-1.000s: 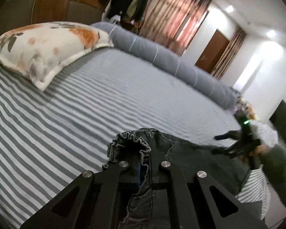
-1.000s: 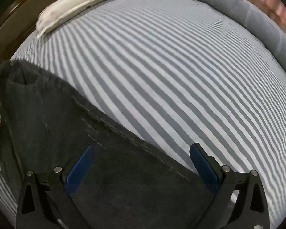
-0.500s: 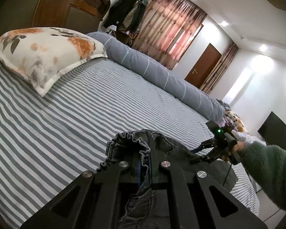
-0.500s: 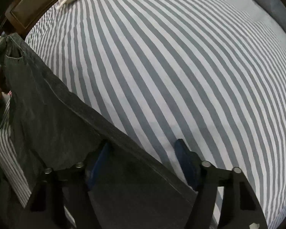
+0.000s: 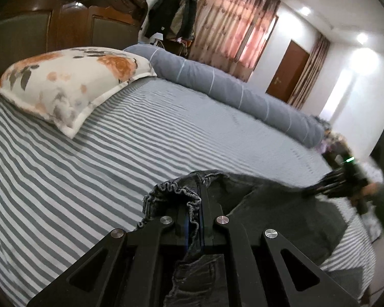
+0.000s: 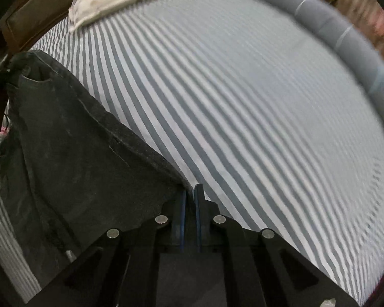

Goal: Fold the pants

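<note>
Status: early stage; no fold is visible on the garment.

1. Left tool [image 5: 194,226]: I have its two fingers pressed together on the gathered elastic waistband of the pants [image 5: 274,212]. The dark denim bunches above the fingertips and hangs down between them.

2. Right tool [image 6: 189,199]: its blue-padded fingers are nearly together, with a narrow slit between the pads. The upper edge of the pants runs straight into that slit, so I judge the cloth to be pinched there, at the far end of the garment from the waistband. The pinch point itself is partly hidden by the fingers.

3. Position of the work: the pants are spread between my two tools along the near edge of the bed [image 5: 120,138]. In the right wrist view the cloth appears raised above the striped sheet [image 6: 243,107] in a sheet hanging from its top edge. How much of it touches the mattress cannot be determined.

4. Done: both ends are gripped and the garment is drawn out lengthwise.

5. Remaining: lay the pants on the open striped area short of the pillow [image 5: 71,87] and the bolster [image 5: 233,92], then make every fold.
</note>
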A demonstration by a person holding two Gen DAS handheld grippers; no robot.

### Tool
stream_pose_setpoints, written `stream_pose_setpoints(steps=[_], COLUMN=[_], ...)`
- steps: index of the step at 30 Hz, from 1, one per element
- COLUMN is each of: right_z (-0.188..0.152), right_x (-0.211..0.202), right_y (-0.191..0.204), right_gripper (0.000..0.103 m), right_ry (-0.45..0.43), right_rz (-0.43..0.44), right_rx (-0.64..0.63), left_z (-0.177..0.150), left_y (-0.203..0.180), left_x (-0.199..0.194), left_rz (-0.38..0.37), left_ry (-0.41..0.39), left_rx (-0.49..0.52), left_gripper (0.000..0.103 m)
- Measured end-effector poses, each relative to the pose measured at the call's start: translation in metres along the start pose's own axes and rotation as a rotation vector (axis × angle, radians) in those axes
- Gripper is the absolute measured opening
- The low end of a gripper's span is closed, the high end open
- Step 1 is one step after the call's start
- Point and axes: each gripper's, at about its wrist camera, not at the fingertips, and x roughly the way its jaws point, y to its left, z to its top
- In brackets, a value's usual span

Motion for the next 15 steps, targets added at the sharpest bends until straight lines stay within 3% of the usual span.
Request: stream_pose_setpoints(steps=[8,15], right_z=[-0.041,-0.081], right_x=[-0.083,-0.130], right_y=[0.065,0.129], right_gripper=[0.004,0.003], right_ry=[-0.091,-0.156], right_rz=[-0.207,-0.283], right_rx=[0.048,0.148], left_z=[-0.003,-0.013], left_y=[-0.019,-0.040], left_x=[-0.015,-0.069], left_rz=[0.071,0.034], left_ry=[0.036,0.026], left_rx=[0.147,0.212], left_gripper=[0.005,0.006])
